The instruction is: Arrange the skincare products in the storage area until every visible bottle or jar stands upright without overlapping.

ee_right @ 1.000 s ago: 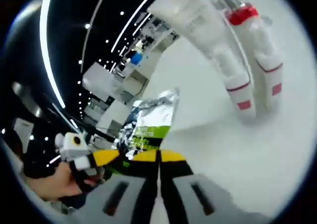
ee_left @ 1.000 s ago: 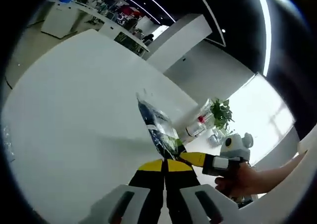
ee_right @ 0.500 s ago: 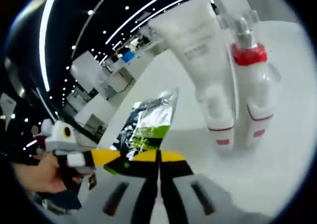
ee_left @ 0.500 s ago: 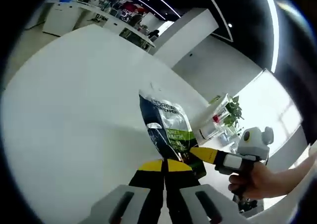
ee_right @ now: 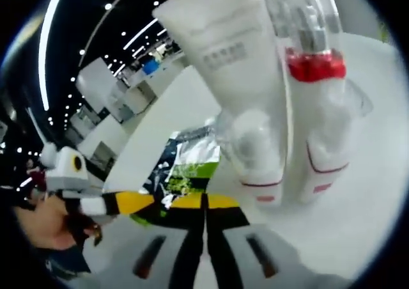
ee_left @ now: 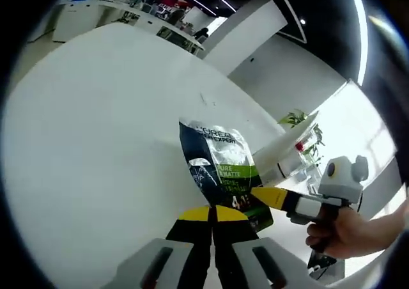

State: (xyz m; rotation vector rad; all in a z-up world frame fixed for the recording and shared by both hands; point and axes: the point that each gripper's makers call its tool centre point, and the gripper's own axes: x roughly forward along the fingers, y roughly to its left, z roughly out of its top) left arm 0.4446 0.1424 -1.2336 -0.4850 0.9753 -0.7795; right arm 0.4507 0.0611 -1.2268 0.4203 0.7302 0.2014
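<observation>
Both claws clamped on one flat dark sachet with green and silver print, held above the white table. Left claw closed on the sachet's lower edge in the left gripper view; right claw entering there from the right, pinching the same edge, a hand behind it. In the right gripper view, right claw shut on the sachet, left claw coming in from the left onto it. Close beyond, standing cap-down on the table: one white tube and one clear bottle with a red collar, just beside each other, possibly touching. Count: one sachet, one tube, one bottle, two claws. Risks, as a judgement: two grips on a thin foil edge, so any uneven pull likely to tear or crumple it, or to slip it free of one claw. A limp sachet unlikely to stand by itself; released carelessly, likely to flop flat or lean onto the tube. Swinging it in near the tall, narrow-footed pair could tip either over and undo their upright stance. Overlap with the tube also possible if set down too close.
</observation>
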